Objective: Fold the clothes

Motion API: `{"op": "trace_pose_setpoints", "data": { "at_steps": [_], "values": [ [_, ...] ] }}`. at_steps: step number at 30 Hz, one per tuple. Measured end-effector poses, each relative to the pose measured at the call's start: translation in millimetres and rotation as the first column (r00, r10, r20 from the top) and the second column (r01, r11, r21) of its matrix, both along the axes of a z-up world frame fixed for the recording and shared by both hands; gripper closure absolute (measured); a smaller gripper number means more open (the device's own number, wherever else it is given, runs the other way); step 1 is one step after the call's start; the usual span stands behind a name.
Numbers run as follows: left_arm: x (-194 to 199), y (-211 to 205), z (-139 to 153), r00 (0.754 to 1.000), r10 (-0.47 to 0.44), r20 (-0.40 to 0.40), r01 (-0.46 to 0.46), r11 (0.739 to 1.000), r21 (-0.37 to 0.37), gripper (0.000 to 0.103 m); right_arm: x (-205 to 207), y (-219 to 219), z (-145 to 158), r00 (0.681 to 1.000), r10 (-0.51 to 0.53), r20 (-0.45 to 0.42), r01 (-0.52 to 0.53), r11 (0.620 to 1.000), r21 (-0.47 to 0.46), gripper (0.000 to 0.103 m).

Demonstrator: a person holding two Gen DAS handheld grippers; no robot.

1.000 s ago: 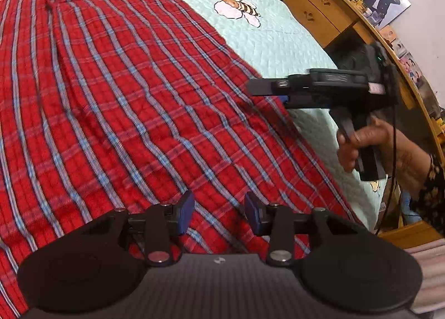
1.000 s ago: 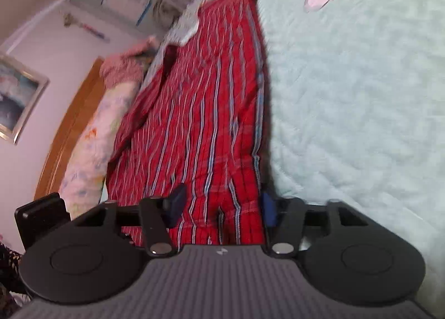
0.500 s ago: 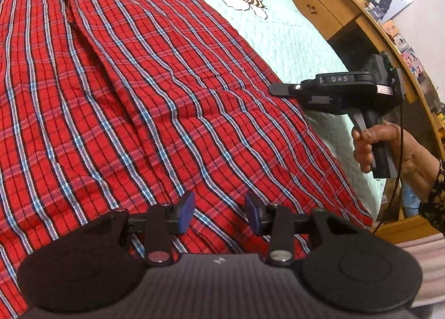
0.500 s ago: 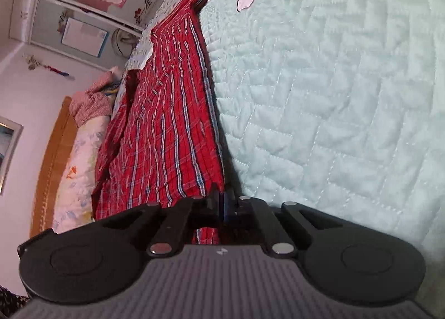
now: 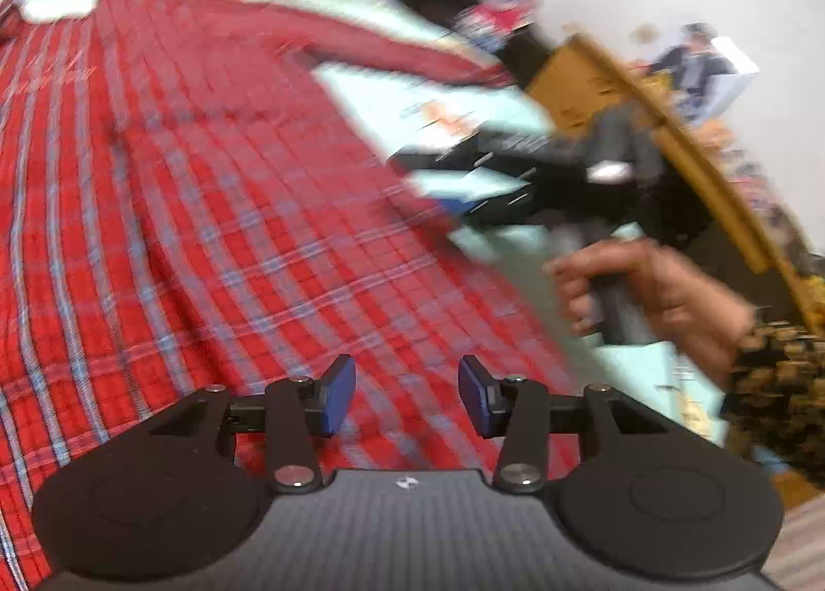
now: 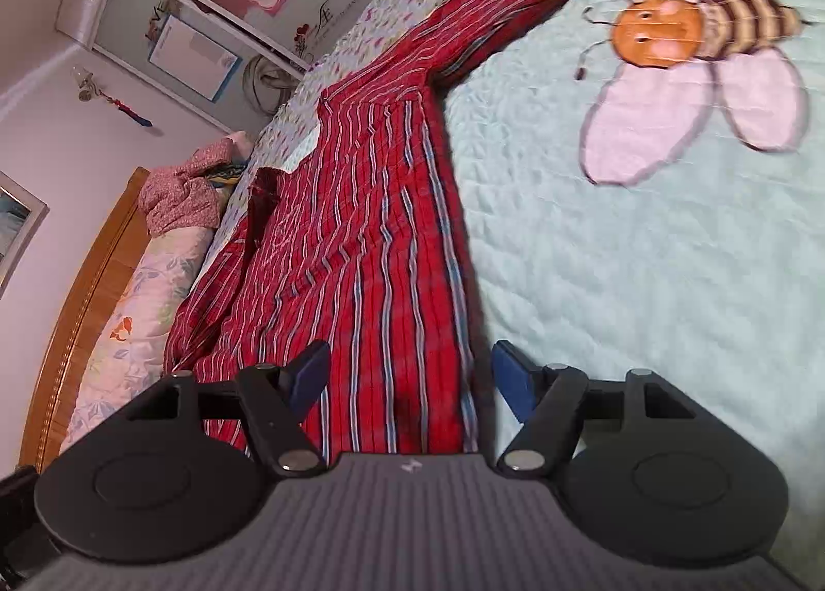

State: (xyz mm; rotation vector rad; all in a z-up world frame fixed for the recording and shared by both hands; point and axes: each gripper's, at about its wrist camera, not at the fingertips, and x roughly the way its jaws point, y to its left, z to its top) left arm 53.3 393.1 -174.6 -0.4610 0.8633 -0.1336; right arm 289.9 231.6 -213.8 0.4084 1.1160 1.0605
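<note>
Both grippers' fingers stand apart, gripping nothing: the left gripper (image 5: 407, 395) over the red plaid shirt (image 5: 216, 209), the right gripper (image 6: 410, 377), just opened, at the shirt's edge. The shirt lies spread on the bed (image 6: 644, 281). The left view is blurred; in it a hand (image 5: 649, 297) holds the right gripper's handle.

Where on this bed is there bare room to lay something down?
The pale quilt is bare between the red plaid shirt and the bee picture, and below the bee. Crowded: the shirt's side, and the headboard end with a crumpled pink cloth.
</note>
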Motion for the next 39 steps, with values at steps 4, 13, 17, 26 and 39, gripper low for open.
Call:
{"op": "trace_pose_setpoints", "data": {
  "at_steps": [4, 13, 17, 26, 39],
  "values": [
    [-7.6, 6.9, -15.9, 0.998, 0.000, -0.056, 0.002, 1.000, 0.031, 0.057, 0.9, -5.2, -3.8, 1.000, -0.009, -0.008, 0.009, 0.996, -0.087, 0.101],
    [-43.3, 31.6, -3.9, 0.989, 0.135, -0.059, -0.143, 0.979, -0.147, 0.051, -36.0, -73.2, 13.1, 0.989, -0.146, -0.022, 0.146, 0.989, 0.007, 0.057],
    [-59.1, 26.9, -19.2, 0.979, 0.137, -0.153, -0.167, 0.963, -0.211, 0.051, -98.0, -134.9, 36.8, 0.979, -0.205, -0.003, 0.205, 0.979, 0.006, 0.052],
    [-68.8, 19.9, -19.9, 0.982, 0.113, -0.154, -0.145, 0.965, -0.220, 0.048, -210.7, -239.9, 44.3, 0.872, -0.463, -0.159, 0.463, 0.885, -0.044, 0.041],
    [-52.3, 17.5, -41.3, 0.994, 0.016, -0.104, -0.057, 0.911, -0.409, 0.049, -238.6, -235.5, 43.7, 0.865, -0.482, -0.137, 0.477, 0.876, -0.067, 0.038]
  ]
}}
